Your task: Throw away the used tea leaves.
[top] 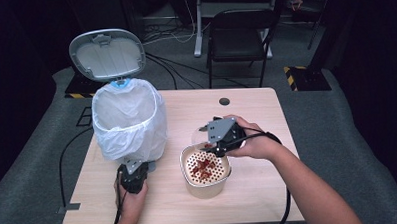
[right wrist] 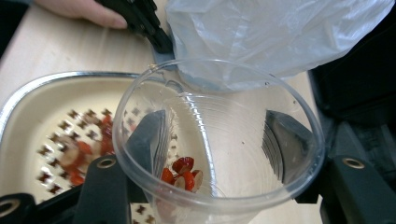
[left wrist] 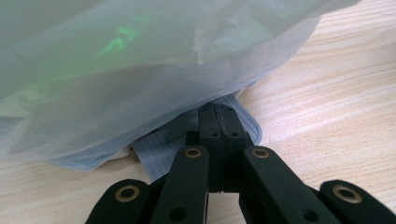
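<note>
The right tool [right wrist: 219, 140] has its jaws about half closed on a clear plastic cup [right wrist: 219, 154], one pad on each side of the wall, and holds it tipped above the cream strainer bowl [top: 205, 188] near the middle of the tabletop [top: 256, 115]. A few red fruit pieces [right wrist: 183, 175] cling inside the cup; more of them lie on the bowl's perforated insert. The cup looks thin, light and springy, so I judge a hard squeeze would buckle or crack it, and its smooth wall could slip; a mid-wall grip below the stiff rolled rim, as now, seems the safest place.

The left tool [left wrist: 218, 135] is fully shut, its tips pressed together at the ribbed grey foot pedal [left wrist: 243, 122] under the bin (whether they pinch it I cannot tell). The bin [top: 129, 125], lined with a limp white bag [left wrist: 140, 70] and with its lid [top: 107, 54] up, stands just left of the bowl.
</note>
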`<action>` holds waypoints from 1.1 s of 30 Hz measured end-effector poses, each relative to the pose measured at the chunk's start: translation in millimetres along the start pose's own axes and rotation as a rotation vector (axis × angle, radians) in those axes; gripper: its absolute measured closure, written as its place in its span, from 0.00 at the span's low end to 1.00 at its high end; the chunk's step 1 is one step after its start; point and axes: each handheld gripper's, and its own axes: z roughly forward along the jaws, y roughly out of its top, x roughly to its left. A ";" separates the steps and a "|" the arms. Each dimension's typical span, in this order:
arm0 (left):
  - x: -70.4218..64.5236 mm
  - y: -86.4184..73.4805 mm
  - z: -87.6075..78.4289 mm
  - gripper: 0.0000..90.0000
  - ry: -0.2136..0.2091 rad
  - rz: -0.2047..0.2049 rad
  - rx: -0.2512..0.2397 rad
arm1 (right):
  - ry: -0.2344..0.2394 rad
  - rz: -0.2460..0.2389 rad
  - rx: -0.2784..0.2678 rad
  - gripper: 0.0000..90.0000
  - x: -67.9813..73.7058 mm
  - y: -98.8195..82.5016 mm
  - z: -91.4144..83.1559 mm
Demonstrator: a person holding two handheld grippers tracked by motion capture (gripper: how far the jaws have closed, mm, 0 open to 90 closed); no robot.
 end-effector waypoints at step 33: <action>0.6 -0.1 0.1 1.00 -0.003 -0.005 -0.002 | -0.016 0.613 -0.239 0.44 -36.7 -13.5 -19.6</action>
